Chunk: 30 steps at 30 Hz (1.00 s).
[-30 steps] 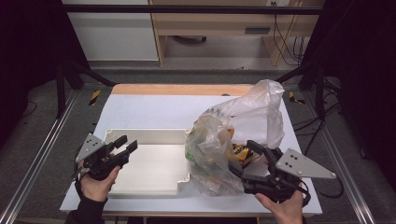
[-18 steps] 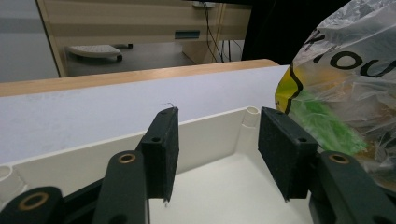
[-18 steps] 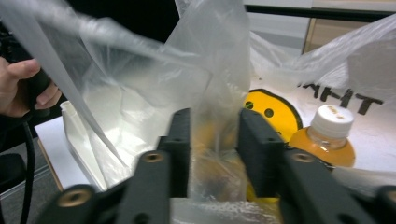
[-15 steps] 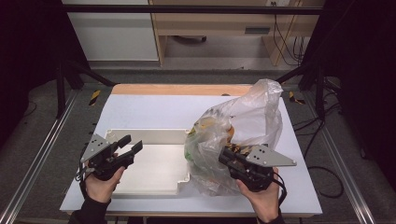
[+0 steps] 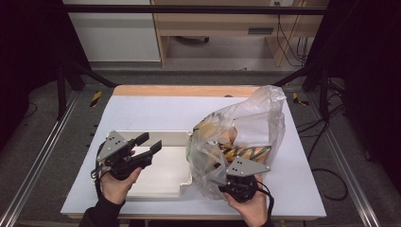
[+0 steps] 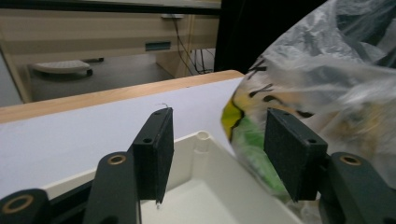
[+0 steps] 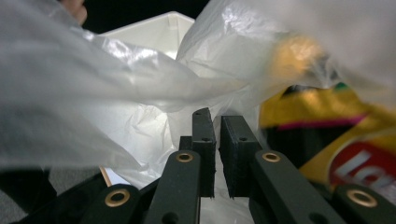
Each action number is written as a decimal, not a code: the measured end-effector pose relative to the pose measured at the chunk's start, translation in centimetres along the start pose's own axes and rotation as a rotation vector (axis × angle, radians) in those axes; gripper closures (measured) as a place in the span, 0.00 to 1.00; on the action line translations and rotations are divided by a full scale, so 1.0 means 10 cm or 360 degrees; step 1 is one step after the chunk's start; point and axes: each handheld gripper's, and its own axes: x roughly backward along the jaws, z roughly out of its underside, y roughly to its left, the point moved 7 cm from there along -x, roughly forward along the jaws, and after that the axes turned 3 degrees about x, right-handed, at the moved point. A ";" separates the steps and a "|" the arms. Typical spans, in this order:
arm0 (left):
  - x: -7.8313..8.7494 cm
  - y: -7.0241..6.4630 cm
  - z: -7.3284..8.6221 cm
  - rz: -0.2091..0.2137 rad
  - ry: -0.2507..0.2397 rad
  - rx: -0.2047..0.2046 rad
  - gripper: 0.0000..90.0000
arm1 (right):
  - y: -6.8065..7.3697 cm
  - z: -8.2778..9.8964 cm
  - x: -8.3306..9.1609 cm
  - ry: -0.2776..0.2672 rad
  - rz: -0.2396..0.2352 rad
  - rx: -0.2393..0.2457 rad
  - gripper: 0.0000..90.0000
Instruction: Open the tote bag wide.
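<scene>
The right tongs had dropped to the near edge of the clear plastic bag and had just been closing, now nearly together with film pinched between them. That looked like a grip for opening it. The left tongs, jaws apart and widening, hovered empty over the white tray. The crinkled bag, full of snack packets, sat on the counter touching the tray's right side.

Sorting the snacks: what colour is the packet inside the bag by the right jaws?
Yellow packet with a red logo; clearest in the right gripper view.
</scene>
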 end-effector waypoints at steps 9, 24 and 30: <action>-0.27 -0.48 -0.11 0.0151 0.0029 -0.0078 0.44 | 0.01 0.20 -0.09 0.0050 0.0019 0.0001 0.95; -0.65 -0.83 -0.04 0.0183 0.0204 -0.0152 0.58 | 0.06 0.28 -0.15 0.0062 0.0026 0.0032 0.92; -0.63 -0.71 0.07 0.0171 0.0300 -0.0080 0.86 | 0.05 0.30 -0.08 0.0046 0.0040 0.0020 0.84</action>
